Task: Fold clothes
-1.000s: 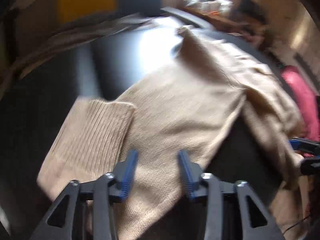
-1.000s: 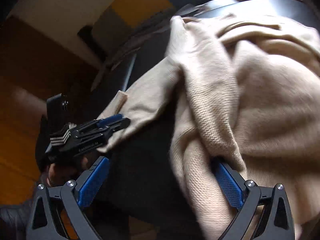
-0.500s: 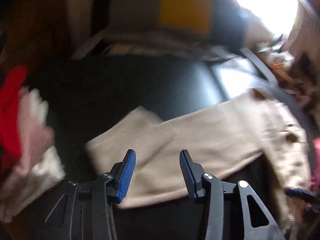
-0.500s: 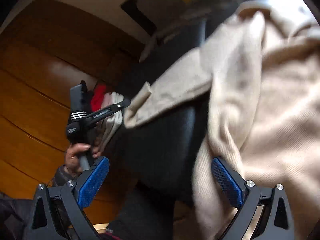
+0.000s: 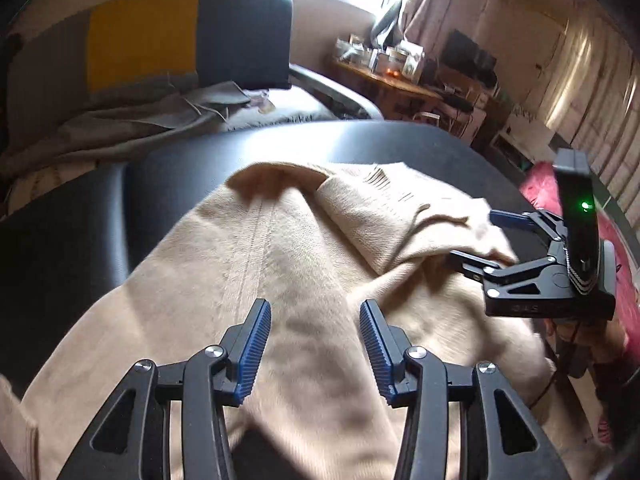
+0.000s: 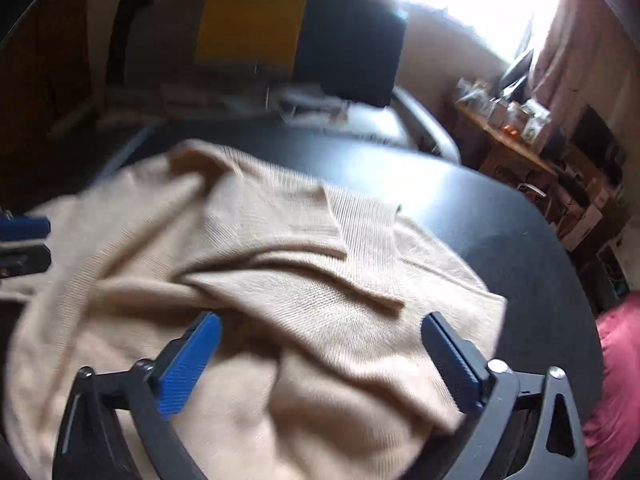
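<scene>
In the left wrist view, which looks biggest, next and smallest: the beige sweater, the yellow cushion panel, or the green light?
1. Beige sweater, filling most of the picture, partly because it is nearest the camera.
2. Yellow cushion panel, farther back.
3. Green light, a tiny dot on the other tool.

No text, label or number is legible in either view.

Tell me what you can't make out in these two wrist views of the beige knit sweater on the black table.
- Beige knit sweater: its near hem, left wrist view, is hidden behind the left gripper.
- Cluttered wooden side table: items too small and blurred, right wrist view.
- Right gripper: contact with cloth unclear.
</scene>
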Demonstrator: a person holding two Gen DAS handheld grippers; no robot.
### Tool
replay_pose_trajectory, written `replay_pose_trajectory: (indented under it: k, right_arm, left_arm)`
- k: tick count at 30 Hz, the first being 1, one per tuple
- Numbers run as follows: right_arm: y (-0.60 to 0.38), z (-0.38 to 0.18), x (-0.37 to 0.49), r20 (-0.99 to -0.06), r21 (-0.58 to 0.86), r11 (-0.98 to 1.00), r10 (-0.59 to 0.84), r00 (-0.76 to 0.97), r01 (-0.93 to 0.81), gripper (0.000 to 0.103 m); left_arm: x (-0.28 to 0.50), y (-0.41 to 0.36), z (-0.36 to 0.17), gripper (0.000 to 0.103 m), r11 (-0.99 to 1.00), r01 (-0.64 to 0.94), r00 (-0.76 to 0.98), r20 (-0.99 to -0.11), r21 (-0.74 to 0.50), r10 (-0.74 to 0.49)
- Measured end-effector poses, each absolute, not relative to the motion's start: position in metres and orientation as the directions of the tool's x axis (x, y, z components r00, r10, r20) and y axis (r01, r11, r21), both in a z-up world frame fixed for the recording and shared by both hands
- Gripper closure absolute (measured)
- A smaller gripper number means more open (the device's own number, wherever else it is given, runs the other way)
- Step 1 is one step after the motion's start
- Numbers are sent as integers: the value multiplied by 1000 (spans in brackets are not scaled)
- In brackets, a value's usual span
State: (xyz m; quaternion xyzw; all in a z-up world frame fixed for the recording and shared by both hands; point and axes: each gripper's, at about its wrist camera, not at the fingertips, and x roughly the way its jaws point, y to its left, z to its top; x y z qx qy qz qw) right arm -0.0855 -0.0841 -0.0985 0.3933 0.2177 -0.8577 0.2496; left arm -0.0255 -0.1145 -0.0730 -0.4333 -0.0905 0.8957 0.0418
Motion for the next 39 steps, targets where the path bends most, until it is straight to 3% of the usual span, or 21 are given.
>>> replay_pose_trajectory:
  k: [1,3,7,9,15,17,19,20,22,23,25,27,30,33,35,39]
  right_arm:
    - [-108,-102,-90,-808,-162,-777,-249,-534,608,38]
    - [-133,-109,-99,-852,-112,-781,-243,-464,615,69]
    - [-120,-94,-104,-825,-72,-801,-286,-486,594,84]
    - [-88,-74,-115,-789,-56,-854,-280,-548,517,86]
    - [53,-54,-160,-756,-165,-979,47,-653,120,86]
    - [102,-50,-160,-771,-99,-995,70,-633,11,81]
    - [142,-45,-158,-784,-30,-998,54,-618,-49,61]
    - [145,-41,-151,-782,15,-1000,-18,-623,10,55]
    - [137,-39,-136,-791,93,-983,-168,-588,155,20]
    - [129,-40,-128,-795,131,-964,-241,-557,231,17]
    - [103,-47,-100,-809,146,-921,-322,-491,362,16]
    - [73,-58,-69,-837,93,-881,-322,-443,464,14]
    - [44,-73,-27,-860,-99,-819,-215,-463,564,6]
    - [25,-91,6,-861,-236,-759,-127,-492,607,5]
    - [9,-96,27,-869,-188,-734,-186,-460,652,5]
    - [14,-79,36,-858,89,-665,-430,-283,741,5]
  left_arm:
    - [-31,-115,-81,56,-984,8,-607,-783,-178,137]
    - [-40,-117,-97,55,-990,23,-576,-811,-139,100]
    - [-33,-120,-116,51,-994,10,-577,-812,-110,84]
    - [-26,-123,-117,49,-996,6,-578,-813,-90,69]
    - [-16,-147,-115,47,-997,68,-540,-842,-47,3]
    - [-10,-159,-110,49,-990,119,-527,-850,-74,0]
    - [4,-149,-94,51,-993,78,-566,-824,-90,30]
    - [11,-142,-86,51,-994,48,-588,-807,-96,49]
    - [26,-122,-69,51,-993,-34,-625,-773,-111,108]
    - [32,-109,-63,51,-989,-83,-630,-762,-123,147]
    - [42,-80,-58,50,-968,-194,-607,-756,-158,245]
    - [56,-59,-70,50,-959,-260,-562,-791,-109,242]
    - [76,-30,-94,50,-939,-344,-492,-850,-10,189]
    - [98,-16,-112,48,-916,-398,-445,-883,45,150]
    - [107,-41,-112,48,-946,-322,-426,-895,17,129]
    - [140,-107,-112,51,-991,-128,-394,-919,50,5]
